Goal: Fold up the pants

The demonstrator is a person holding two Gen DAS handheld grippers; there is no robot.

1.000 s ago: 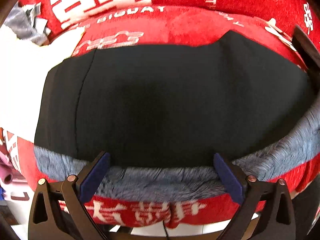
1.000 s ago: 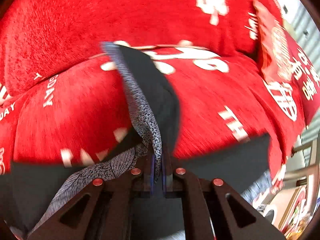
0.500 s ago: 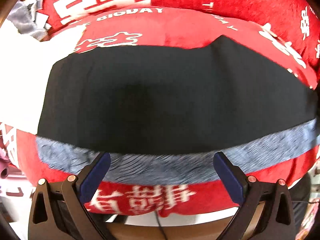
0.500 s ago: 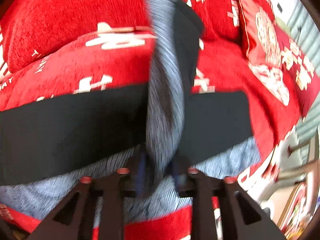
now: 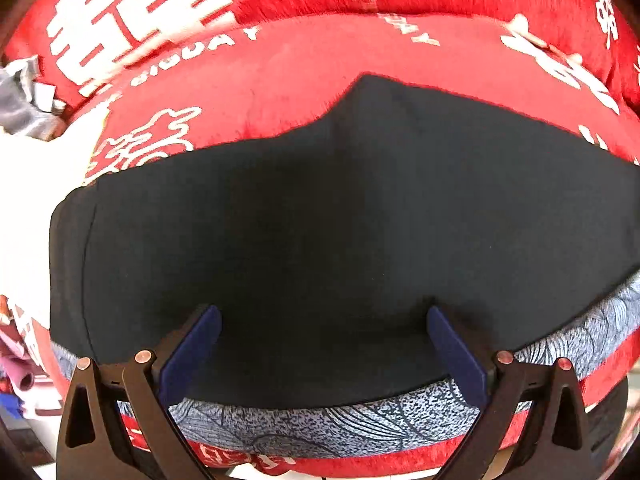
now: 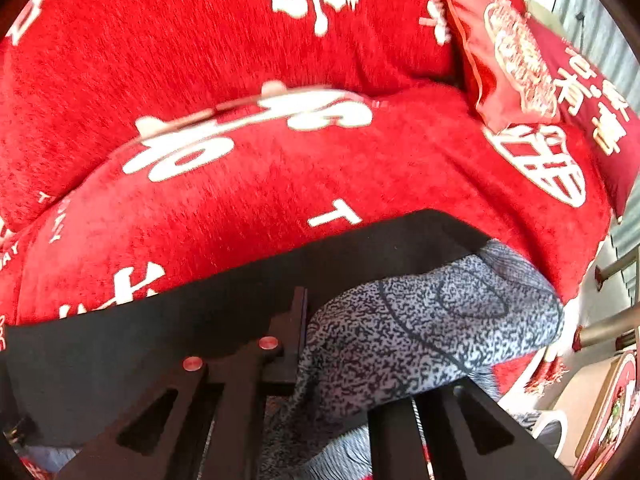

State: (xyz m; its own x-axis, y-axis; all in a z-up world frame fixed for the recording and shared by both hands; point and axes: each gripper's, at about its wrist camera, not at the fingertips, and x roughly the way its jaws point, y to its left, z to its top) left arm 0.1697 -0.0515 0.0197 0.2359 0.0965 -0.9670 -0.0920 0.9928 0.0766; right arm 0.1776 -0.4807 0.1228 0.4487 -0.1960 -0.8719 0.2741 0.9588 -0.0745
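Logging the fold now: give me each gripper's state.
Left gripper: open, above the black pants, holding nothing.
Right gripper: open, grey patterned fabric draped over one finger.

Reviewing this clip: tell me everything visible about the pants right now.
The pants are black, soft-looking cloth with a grey speckled lining showing along the near edge. They lie spread flat across the red blanket. The left gripper hovers open above the near edge. At the right end, lining bunches up over the right gripper, whose jaws are partly hidden.
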